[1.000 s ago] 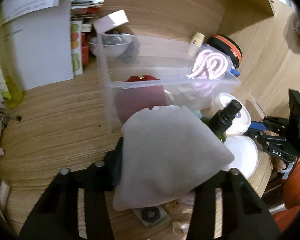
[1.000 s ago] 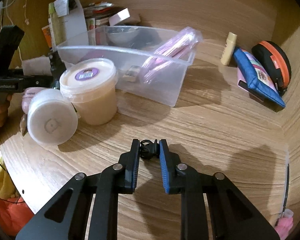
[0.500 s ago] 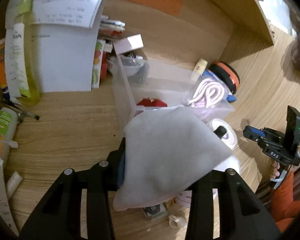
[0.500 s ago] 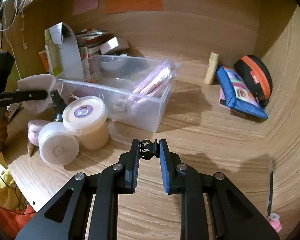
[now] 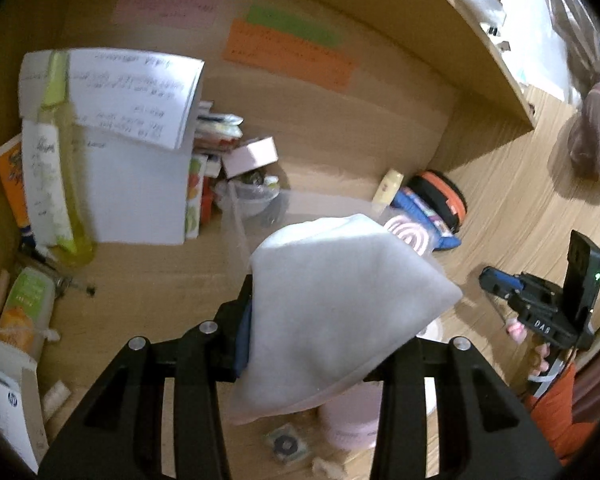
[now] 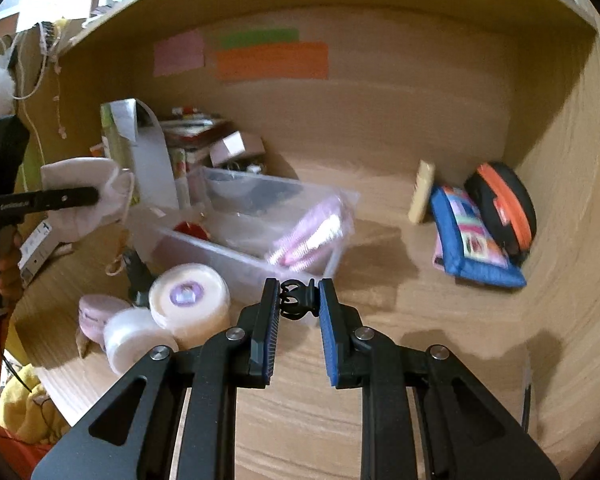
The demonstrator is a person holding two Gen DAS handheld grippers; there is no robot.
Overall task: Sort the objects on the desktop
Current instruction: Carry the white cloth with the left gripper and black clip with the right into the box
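Note:
My left gripper (image 5: 324, 320) is shut on a grey-white cloth pouch (image 5: 340, 304) and holds it high above the desk; the pouch hides the fingertips. The pouch also shows in the right wrist view (image 6: 88, 196). My right gripper (image 6: 299, 300) is shut on a small black hair claw clip (image 6: 297, 304), held above the desk in front of the clear plastic bin (image 6: 260, 232). The bin holds a pink striped packet (image 6: 312, 236) and a red item (image 6: 192, 228).
Round cream tubs (image 6: 188, 304) and a pink jar (image 6: 96, 316) stand left of the bin. A blue pouch (image 6: 472, 240), an orange-black case (image 6: 504, 208) and a cream tube (image 6: 420, 192) lie at back right. Papers, boxes and bottles (image 5: 60, 168) crowd the back left.
Both grippers have risen away from the desk with their loads. The left one lifted the pouch up and back; the bin and tubs now look smaller and farther.

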